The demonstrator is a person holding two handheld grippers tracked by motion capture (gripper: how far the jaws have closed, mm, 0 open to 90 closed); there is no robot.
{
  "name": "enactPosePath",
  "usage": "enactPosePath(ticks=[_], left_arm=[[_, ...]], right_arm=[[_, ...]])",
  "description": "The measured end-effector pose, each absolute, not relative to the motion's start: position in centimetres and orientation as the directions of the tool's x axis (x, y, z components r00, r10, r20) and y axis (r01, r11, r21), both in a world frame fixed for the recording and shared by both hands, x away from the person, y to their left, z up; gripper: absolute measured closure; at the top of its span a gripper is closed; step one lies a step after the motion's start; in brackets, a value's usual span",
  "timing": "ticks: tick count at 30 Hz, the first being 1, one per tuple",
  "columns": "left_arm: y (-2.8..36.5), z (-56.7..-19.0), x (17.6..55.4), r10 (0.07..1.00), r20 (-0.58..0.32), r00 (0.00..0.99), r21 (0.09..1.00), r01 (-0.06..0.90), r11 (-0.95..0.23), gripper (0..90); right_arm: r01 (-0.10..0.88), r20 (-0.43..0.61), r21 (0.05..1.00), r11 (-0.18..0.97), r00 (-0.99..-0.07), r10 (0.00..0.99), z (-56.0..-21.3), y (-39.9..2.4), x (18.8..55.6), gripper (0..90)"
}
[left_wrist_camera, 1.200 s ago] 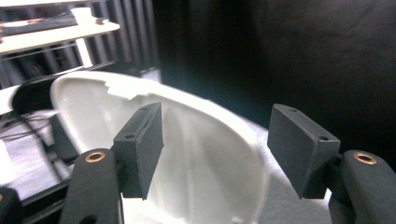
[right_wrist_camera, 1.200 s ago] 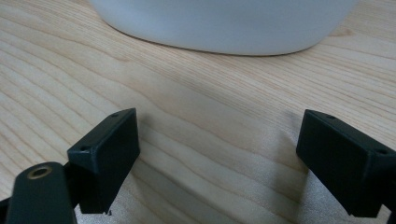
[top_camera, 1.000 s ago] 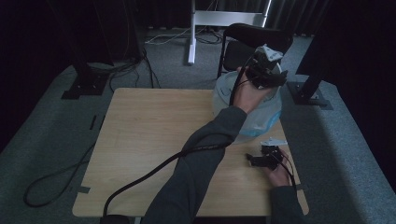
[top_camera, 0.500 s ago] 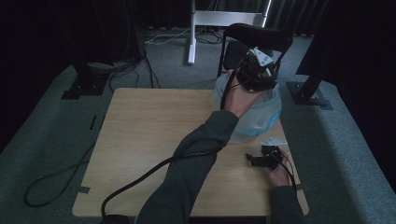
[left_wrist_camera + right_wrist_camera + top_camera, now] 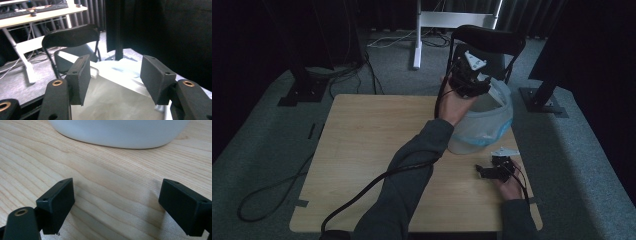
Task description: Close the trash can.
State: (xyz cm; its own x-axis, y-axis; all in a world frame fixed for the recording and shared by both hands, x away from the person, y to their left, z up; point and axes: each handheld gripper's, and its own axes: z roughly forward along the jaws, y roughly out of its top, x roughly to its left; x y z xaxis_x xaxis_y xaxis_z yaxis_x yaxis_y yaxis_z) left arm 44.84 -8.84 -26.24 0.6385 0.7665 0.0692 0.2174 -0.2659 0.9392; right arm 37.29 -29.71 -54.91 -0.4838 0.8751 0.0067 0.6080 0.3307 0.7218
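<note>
Wide bare light wooden surface (image 5: 367, 150) left of translucent white plastic-lined bin (image 5: 484, 127); black folding chair (image 5: 489, 42) blocking behind bin.

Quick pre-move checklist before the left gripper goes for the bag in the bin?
1. Left gripper over the bin: ok.
2. Left jaws apart, though they have just been closing: ok.
3. White bag liner ahead, between the jaws; pads touching it: cannot tell.
4. Right gripper low over the table, jaws open, holding nothing: ok.
5. Right gripper apart from the bin's base: ok.
6. Bin contents: cannot tell.
</note>
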Motion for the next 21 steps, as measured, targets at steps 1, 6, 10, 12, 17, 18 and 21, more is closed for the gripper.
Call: enactPosePath(ticks=[1, 6, 10, 12, 17, 18, 21], left_arm=[[-8.5, -26.4, 45.0, 0.771, 0.07, 0.633, 0.936, 0.225, -0.27, 41.4], [-7.1, -27.3, 45.9, 0.786, 0.064, 0.615, 0.924, 0.262, -0.28, 42.9], [-6.6, -27.7, 46.1, 0.806, 0.104, 0.583, 0.913, 0.265, -0.309, 47.5], [-6.2, -27.9, 46.3, 0.817, 0.11, 0.566, 0.907, 0.278, -0.316, 50.0], [-6.2, -28.1, 46.5, 0.814, 0.169, 0.555, 0.888, 0.273, -0.37, 59.2], [-6.3, -28.2, 46.5, 0.812, 0.179, 0.555, 0.885, 0.269, -0.379, 61.0], [-6.7, -28.4, 46.4, 0.804, 0.21, 0.556, 0.871, 0.268, -0.413, 64.2]], right_arm=[[0.608, 0.007, 0.722, 0.331, -0.484, 0.875, -54.9, -29.7, 37.3, 12.1], [0.609, 0.007, 0.722, 0.33, -0.483, 0.875, -54.9, -29.7, 37.3, 12.1], [0.608, 0.005, 0.721, 0.331, -0.483, 0.876, -54.9, -29.7, 37.3, 12.1], [0.608, 0.006, 0.722, 0.331, -0.483, 0.876, -54.9, -29.7, 37.3, 12.1], [0.609, 0.006, 0.722, 0.33, -0.483, 0.876, -54.9, -29.7, 37.3, 12.1], [0.608, 0.006, 0.722, 0.33, -0.483, 0.876, -54.9, -29.7, 37.3, 12.1], [0.608, 0.006, 0.722, 0.33, -0.483, 0.876, -54.9, -29.7, 37.3, 12.1]])
